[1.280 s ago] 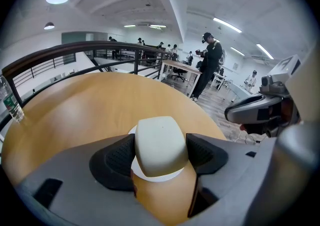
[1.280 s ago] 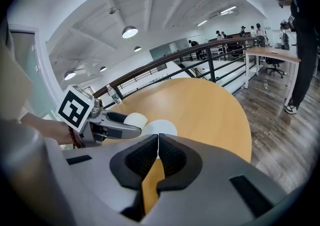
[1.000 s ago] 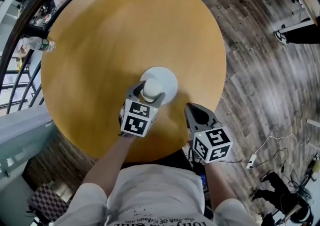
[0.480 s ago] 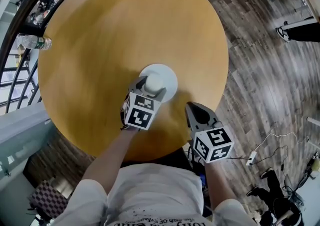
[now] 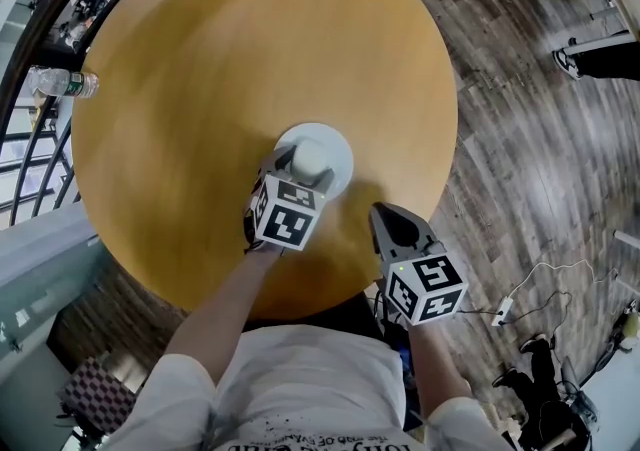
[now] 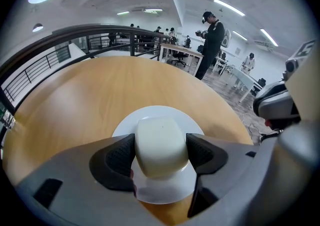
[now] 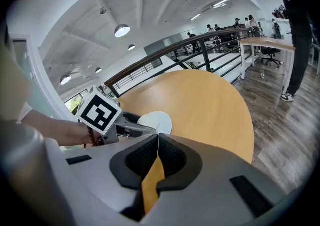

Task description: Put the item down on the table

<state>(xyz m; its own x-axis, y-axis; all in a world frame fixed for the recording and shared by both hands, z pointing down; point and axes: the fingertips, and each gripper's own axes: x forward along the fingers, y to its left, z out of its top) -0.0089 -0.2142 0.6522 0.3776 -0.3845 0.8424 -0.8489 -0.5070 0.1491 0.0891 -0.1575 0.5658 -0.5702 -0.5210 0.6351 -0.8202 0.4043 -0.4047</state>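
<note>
item: white rounded block (image 6: 160, 137), blunt end up, no clear long axis | location: over white plate (image 6: 165, 190) on round wooden table (image 5: 230, 69), contact with plate unclear | left gripper (image 6: 161, 146): jaws pinching block's two sides, block centred between pads | right gripper (image 7: 157, 157): jaws pressed together, nothing between, near table's edge

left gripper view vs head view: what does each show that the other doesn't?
Left gripper view only: the left tongs with both pads pressed on the sides of the white item, and a person standing by desks.
Head view only: the marker cube on those tongs, the holder's left forearm, and the table's full round outline.
Both: the item over the white plate on the wooden table.
</note>
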